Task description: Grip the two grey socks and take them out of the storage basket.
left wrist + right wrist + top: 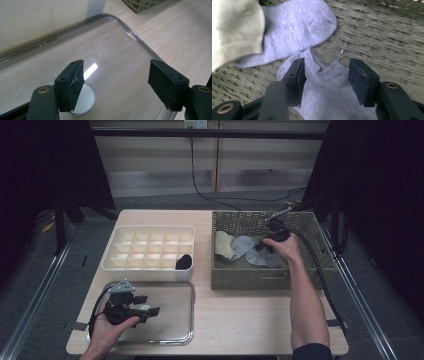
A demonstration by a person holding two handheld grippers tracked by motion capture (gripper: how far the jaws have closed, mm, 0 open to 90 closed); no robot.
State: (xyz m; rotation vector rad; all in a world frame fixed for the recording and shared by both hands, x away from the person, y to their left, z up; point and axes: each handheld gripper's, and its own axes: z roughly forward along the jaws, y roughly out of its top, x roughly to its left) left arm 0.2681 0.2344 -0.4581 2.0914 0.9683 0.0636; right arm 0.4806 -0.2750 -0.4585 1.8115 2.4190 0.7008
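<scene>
Place: a lab or test bay set up for recording, not a home.
Table: one pale wood table [235, 320] stands alone on grey carpet, with tape at its front corners.
Surround: black curtains [385, 195] hang at both sides, leaving the room beyond dark.
Frame: metal rails [30, 305] run along the floor to left and right of the table, and black stands rise beside them.
Wall: plain pale panels [165, 165] at the back, with a socket [195, 124] near the top and a black cable [200, 190] hanging from it to the floor.
Props: a divided tray [150, 270], a clear tray [187, 320] and a woven basket [250, 280] are laid out in order.
</scene>
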